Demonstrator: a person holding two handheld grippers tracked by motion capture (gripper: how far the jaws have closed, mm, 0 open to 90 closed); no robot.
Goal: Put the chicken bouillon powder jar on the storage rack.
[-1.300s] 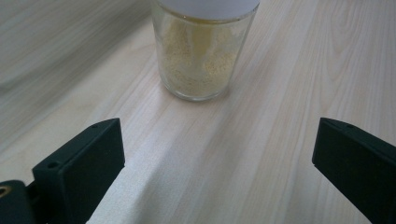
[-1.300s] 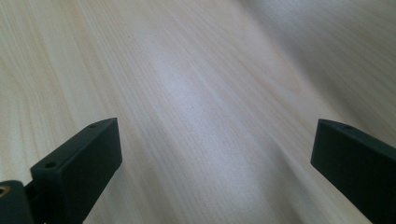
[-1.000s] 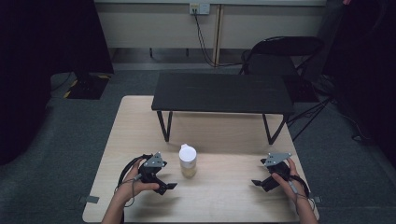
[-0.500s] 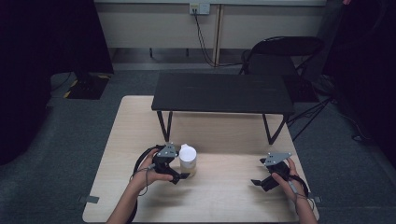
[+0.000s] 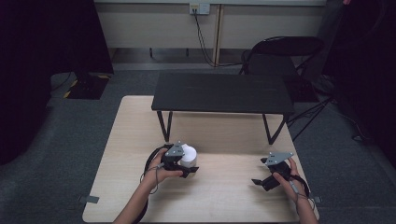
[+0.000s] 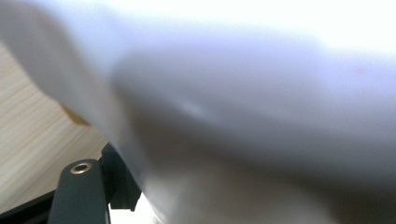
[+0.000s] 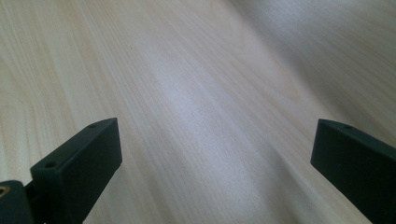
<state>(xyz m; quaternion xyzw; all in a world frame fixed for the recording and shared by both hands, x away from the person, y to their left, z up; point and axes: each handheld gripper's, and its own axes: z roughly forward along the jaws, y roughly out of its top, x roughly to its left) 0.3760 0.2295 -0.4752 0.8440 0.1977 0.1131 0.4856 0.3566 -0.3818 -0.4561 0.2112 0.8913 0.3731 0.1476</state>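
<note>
Left gripper [image 5: 186, 164] around upright white bottle [image 5: 189, 155], grip state unclear; right gripper [image 5: 270, 176] spread wide, well apart.

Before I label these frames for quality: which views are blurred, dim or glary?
Left gripper view: the white bottle sits so close that it is an unfocused blur, blown out along the top. Right gripper view: the table grain is sharp, with a soft pale sheen. High view: dim, dark at both sides, the left gripper readable.
</note>
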